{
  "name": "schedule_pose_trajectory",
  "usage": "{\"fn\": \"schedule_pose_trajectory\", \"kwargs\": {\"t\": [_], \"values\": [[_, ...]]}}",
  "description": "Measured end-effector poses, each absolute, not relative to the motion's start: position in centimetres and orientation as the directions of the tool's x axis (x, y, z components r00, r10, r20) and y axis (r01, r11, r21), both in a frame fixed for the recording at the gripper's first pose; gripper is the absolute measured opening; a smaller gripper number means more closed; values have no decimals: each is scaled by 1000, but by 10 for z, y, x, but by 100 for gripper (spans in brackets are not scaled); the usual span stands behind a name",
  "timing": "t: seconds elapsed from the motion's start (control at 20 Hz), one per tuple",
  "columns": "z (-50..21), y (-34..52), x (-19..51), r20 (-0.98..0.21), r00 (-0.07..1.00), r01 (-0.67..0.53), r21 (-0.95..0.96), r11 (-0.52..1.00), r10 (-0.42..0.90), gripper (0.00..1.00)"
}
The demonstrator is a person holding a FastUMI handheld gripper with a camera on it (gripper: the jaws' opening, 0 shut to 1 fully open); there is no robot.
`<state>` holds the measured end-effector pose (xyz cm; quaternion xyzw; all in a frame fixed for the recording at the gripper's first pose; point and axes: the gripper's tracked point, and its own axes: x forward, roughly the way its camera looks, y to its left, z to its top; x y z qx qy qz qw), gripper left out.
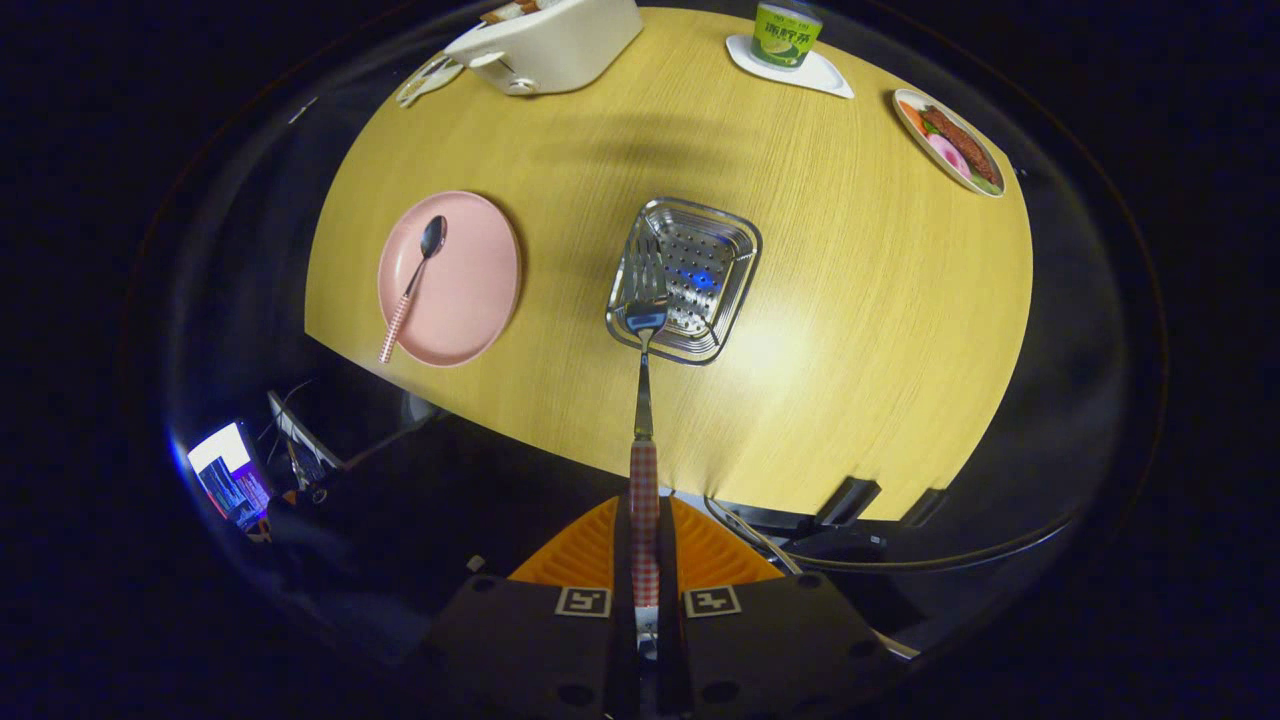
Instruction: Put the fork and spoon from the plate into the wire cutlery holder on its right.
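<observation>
My gripper [644, 560] is shut on the checked handle of the fork [643, 400], high above the table. The fork points forward, its tines lying over the near left rim of the metal cutlery holder [735, 270], a square perforated basket seen from above. To the holder's left lies the pink plate [470, 290] with the spoon [412, 285] on it, bowl away from me and checked handle reaching past the plate's near rim.
The round wooden table [850, 330] also carries a white appliance [550, 45] at the far left, a green can [786, 32] on a white coaster, and a plate of food [950, 142] at the far right. A lit screen [228, 485] glows below the table's left edge.
</observation>
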<state>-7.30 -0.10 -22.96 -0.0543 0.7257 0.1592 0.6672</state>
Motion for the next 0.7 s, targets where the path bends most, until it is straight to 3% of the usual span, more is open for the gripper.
{"fn": "schedule_pose_trajectory", "kwargs": {"t": [0.35, 0.7], "values": [[-253, -4, -52, -961, -275, -326, 98, 940, 4, 12], [-261, 5, -20, -975, -213, -254, 115, 960, 60, 19]]}}
